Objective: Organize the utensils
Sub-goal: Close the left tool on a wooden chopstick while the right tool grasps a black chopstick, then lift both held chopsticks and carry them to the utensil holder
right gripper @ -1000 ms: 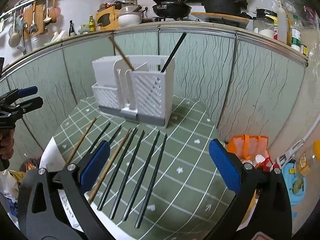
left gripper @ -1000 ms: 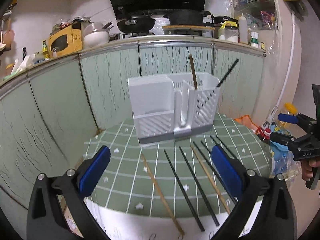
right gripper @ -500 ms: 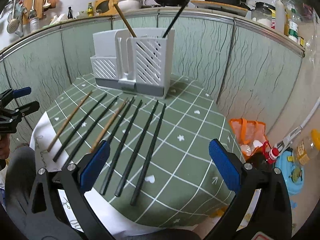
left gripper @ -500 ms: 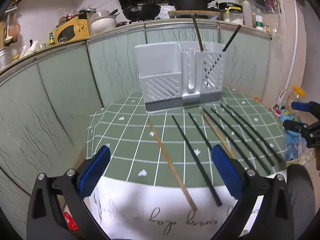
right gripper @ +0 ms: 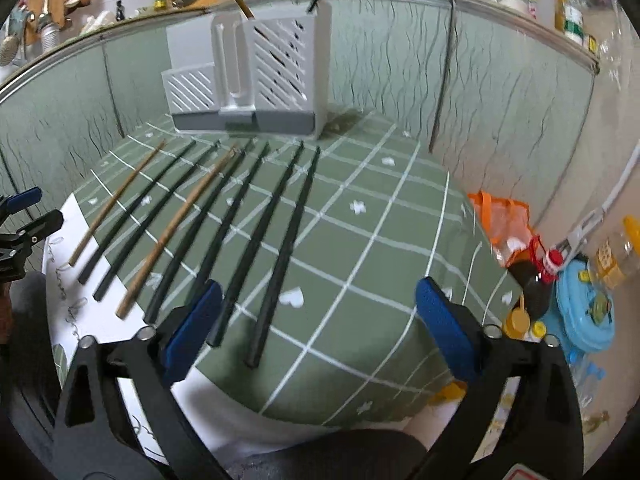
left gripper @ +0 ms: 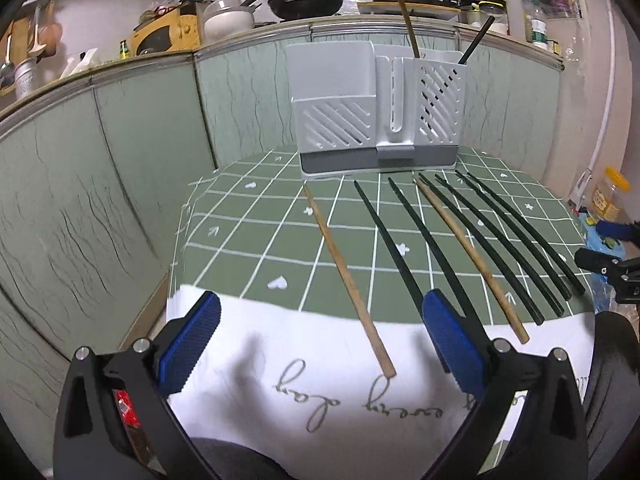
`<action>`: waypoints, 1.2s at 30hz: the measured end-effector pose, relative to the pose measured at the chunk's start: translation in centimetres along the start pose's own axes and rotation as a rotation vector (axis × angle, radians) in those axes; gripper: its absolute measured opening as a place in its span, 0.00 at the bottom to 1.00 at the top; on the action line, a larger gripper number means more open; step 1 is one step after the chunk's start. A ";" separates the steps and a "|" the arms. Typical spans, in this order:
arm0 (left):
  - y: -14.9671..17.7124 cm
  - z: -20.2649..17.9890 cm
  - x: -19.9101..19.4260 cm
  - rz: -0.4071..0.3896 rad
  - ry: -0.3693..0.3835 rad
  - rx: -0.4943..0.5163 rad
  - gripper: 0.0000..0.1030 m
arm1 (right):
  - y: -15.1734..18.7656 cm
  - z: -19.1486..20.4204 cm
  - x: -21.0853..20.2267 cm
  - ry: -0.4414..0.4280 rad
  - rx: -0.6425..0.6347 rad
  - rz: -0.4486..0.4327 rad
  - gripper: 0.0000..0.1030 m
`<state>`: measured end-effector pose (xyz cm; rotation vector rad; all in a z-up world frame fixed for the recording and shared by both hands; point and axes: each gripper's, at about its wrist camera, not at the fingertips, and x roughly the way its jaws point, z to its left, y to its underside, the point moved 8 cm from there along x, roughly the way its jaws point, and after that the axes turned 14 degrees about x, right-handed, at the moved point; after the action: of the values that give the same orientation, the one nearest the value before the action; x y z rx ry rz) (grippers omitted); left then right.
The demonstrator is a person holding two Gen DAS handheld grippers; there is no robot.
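A white slotted utensil holder (left gripper: 376, 112) (right gripper: 256, 80) stands at the back of the green checked tablecloth (left gripper: 260, 240). One wooden chopstick (left gripper: 408, 20) and one black chopstick (left gripper: 476, 44) stick up from its right compartment. In front lie two wooden chopsticks (left gripper: 348, 276) (left gripper: 468, 252) and several black chopsticks (right gripper: 288, 248) side by side. My left gripper (left gripper: 320, 312) hangs open just above the table's near edge, with the left wooden chopstick's near end between its fingers, untouched. My right gripper (right gripper: 318, 292) is open and its jaws are closing; the rightmost black chopstick's near end lies between them, clear of the pads.
The cloth's white border with lettering (left gripper: 304, 380) hangs over the near edge. Green panelled cabinets (left gripper: 120, 160) wrap around behind the table. On the floor to the right are an orange bag (right gripper: 504, 220), bottles (right gripper: 536, 280) and a blue lid (right gripper: 584, 312). A person's knee (right gripper: 320, 456) is below.
Both grippers have come down toward the table's near edge, so the chopsticks look larger and nearer. The right gripper's fingers stand slightly closer together. Nothing has been picked up.
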<state>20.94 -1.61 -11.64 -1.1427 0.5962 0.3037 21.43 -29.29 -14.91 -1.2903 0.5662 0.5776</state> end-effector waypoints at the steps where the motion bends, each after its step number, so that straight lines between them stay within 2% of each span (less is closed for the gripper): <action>1: 0.2 -0.2 0.1 0.004 -0.005 -0.002 0.96 | 0.2 -0.1 0.2 0.004 0.005 0.008 0.78; 5: 1.0 -0.9 0.7 0.033 -0.022 -0.002 0.95 | 1.1 -0.3 0.7 -0.008 0.035 0.033 0.65; 7: 1.3 -1.2 1.1 0.045 -0.017 -0.007 0.87 | 1.3 -0.1 0.7 -0.015 0.036 0.037 0.59; 11: 2.0 -1.8 2.0 0.079 -0.008 -0.021 0.79 | 1.6 0.7 0.6 -0.028 0.017 0.038 0.50; 17: 2.3 -2.7 2.2 0.087 -0.011 -0.014 0.64 | 2.1 1.8 0.6 -0.019 -0.028 0.037 0.36; 20: 2.4 -3.2 2.0 0.082 -0.013 -0.015 0.50 | 2.4 2.2 0.4 -0.010 -0.036 0.029 0.26; 24: 2.7 -3.6 1.7 0.076 -0.020 -0.049 0.23 | 2.8 2.8 0.2 -0.008 -0.031 0.020 0.11; 27: 2.9 -3.4 1.6 0.084 -0.065 -0.053 0.08 | 3.0 2.8 0.1 0.003 -0.015 0.013 0.07; 36: 2.8 -2.7 1.6 0.097 -0.019 -0.066 0.08 | 2.8 2.6 0.0 -0.021 0.043 0.020 0.06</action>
<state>20.05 -3.12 -15.49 -1.1750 0.6295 0.4198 19.67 -26.28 -16.42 -1.2375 0.5724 0.5919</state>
